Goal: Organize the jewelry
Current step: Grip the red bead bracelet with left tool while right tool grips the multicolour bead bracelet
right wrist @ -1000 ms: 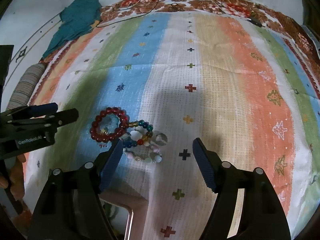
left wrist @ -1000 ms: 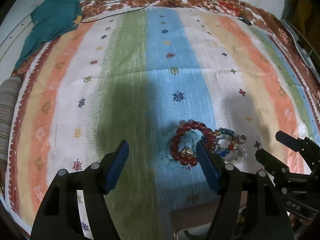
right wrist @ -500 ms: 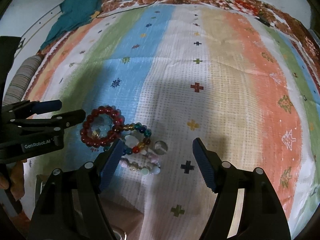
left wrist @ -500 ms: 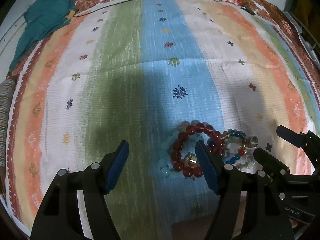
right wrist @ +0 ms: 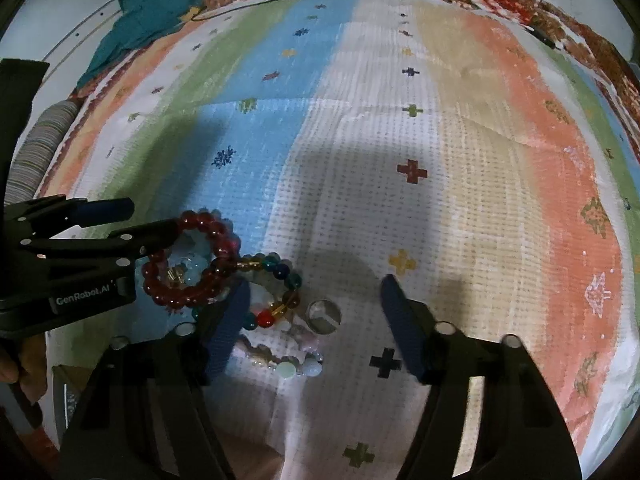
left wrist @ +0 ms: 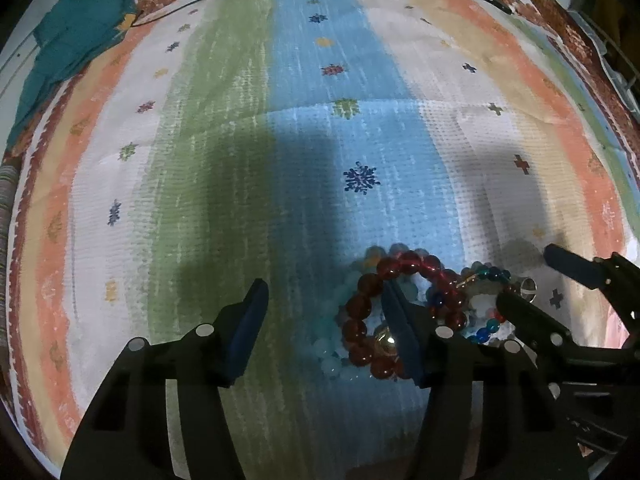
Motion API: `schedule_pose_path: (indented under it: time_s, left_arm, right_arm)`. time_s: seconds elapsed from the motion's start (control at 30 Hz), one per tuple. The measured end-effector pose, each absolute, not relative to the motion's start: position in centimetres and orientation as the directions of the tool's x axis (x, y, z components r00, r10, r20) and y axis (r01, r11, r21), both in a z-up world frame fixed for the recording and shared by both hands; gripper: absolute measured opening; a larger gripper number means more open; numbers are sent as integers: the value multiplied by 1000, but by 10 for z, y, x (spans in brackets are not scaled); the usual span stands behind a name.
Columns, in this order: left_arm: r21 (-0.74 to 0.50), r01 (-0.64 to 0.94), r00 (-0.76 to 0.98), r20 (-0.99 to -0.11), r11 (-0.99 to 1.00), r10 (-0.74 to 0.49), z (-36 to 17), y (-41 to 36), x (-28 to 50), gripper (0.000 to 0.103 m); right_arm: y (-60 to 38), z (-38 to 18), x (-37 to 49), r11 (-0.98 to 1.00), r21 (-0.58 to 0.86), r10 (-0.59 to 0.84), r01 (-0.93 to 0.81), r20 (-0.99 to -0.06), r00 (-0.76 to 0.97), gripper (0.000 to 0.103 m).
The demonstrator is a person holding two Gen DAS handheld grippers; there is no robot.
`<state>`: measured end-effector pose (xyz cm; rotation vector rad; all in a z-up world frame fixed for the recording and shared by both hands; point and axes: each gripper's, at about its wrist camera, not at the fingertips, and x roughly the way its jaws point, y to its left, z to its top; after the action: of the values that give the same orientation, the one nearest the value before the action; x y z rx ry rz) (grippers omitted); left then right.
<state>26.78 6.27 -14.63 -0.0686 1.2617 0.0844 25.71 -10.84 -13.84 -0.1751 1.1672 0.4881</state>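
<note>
A dark red round-bead bracelet (left wrist: 404, 312) lay near on the striped woven cloth (left wrist: 240, 160), touching a multicoloured bead bracelet (right wrist: 276, 292) and near a silver ring (right wrist: 323, 315). The left gripper (left wrist: 324, 328) had wide jaws, one inside the red loop. The right gripper (right wrist: 314, 320) spread wide over the ring.

Open right claw (right wrist: 314, 322) over beaded bracelets (right wrist: 256, 300).

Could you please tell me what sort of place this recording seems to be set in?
Probably a home, likely a bed or floor mat: a striped multicolour woven cloth covers the soft, creased surface, a crumpled teal garment lies at its far edge, and beaded bracelets, one dark red, sit loose on it.
</note>
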Motion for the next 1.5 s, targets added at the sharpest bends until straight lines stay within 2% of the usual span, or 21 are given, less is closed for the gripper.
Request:
schedule_pose_path:
  time_s: [0.03,0.2,0.3,0.37,0.43,0.47,0.53,0.73,0.77,1.0,1.33,1.4,1.43,1.47,1.5]
  left_arm:
    - [-6,-96,304,-952,995,23,-147,62,269,55]
    - [-25,-63,308,-951,998,-5,-151,56,274,31]
    - [-47,-42,294,-955,998,-32,-155,56,274,26]
    - [-56,-34,289,-956,998,-43,-156,55,275,23]
    - [-61,-42,289,-956,997,-46,-156,57,275,20]
    - [-53,-49,288,-957,997,-37,-156,58,275,14]
    - [-69,-62,287,-957,996,-48,-154,61,274,13]
    - [-69,-78,302,-952,995,-42,-144,68,273,13]
    - [-78,-79,308,-950,994,-50,-141,68,272,13]
    - [-77,-51,350,-935,996,-54,-119,60,259,13]
    - [-78,-42,362,-930,996,-58,-113,56,252,13]
    - [-80,-48,359,-932,996,-57,-114,57,253,13]
    - [-81,-51,357,-933,995,-57,-115,58,253,13]
    - [-80,-53,355,-933,995,-56,-116,57,254,13]
    - [-76,-53,351,-935,996,-52,-117,58,254,13]
  right_arm:
    - [-107,-140,257,879,121,281,-461,-913,296,54]
    - [-106,-146,263,882,130,286,-454,-911,295,45]
    - [-106,-147,263,876,146,301,-460,-910,284,35]
    - [-106,-147,263,872,155,308,-465,-911,274,22]
    - [-104,-147,261,866,159,313,-474,-911,267,17]
    - [-103,-147,260,864,153,310,-479,-912,270,15]
    - [-103,-145,260,863,156,316,-480,-909,273,10]
    - [-107,-137,257,867,154,321,-474,-900,294,8]
    - [-108,-134,256,867,157,325,-472,-897,300,1]
    - [-112,-111,250,869,151,339,-471,-875,346,1]
    - [-104,-124,254,881,109,287,-460,-896,338,1]
    - [-103,-125,256,882,111,287,-458,-898,334,9]
    - [-103,-126,257,882,111,286,-457,-898,334,24]
    - [-103,-127,257,884,102,279,-456,-898,340,31]
    - [-102,-127,257,887,83,264,-454,-898,351,31]
